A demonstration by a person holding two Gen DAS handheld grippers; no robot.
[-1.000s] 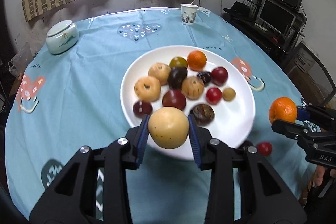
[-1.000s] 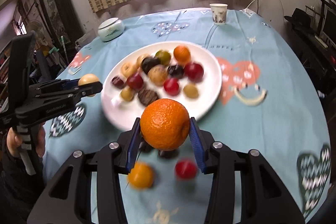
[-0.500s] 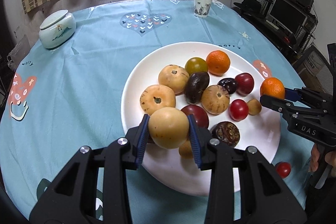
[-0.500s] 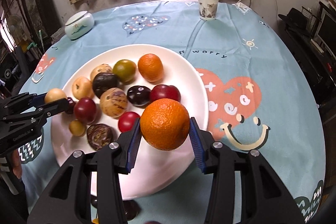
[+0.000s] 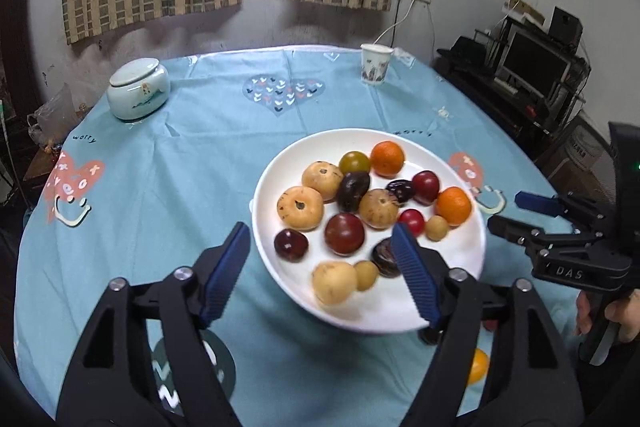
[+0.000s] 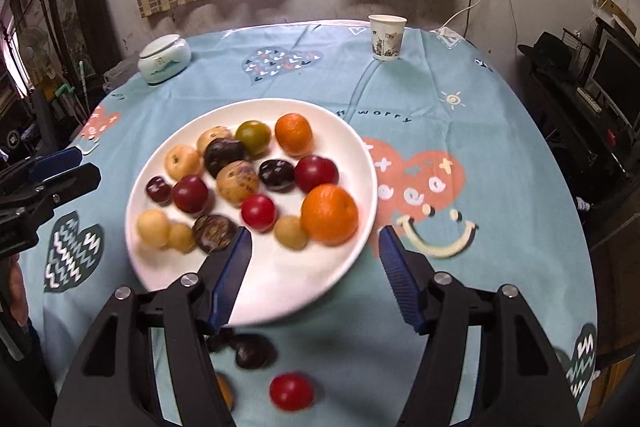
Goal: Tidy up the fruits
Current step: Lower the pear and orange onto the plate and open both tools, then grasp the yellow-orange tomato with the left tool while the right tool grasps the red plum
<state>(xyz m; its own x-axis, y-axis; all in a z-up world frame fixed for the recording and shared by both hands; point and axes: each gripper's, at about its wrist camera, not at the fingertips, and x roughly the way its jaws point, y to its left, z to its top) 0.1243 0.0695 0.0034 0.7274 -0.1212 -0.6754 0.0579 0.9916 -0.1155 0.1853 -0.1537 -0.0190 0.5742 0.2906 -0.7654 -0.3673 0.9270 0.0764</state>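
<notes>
Only in the right wrist view are a red fruit (image 6: 291, 391) and a dark one (image 6: 254, 350) seen loose at the table's near edge. Both tongs, left gripper (image 5: 322, 267) and right gripper (image 6: 314, 273), are opening, emptied. Round fruits are gathered on the central plate (image 5: 360, 311); no long axis is shown.

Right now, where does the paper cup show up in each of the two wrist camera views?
Left wrist view: the paper cup stands at the table's far edge, upper middle, right of centre, beyond the white plate.
Right wrist view: the paper cup stands at the far edge, upper middle, right of centre.
Shared landmark: the lidded ceramic jar at far left in both.
</notes>
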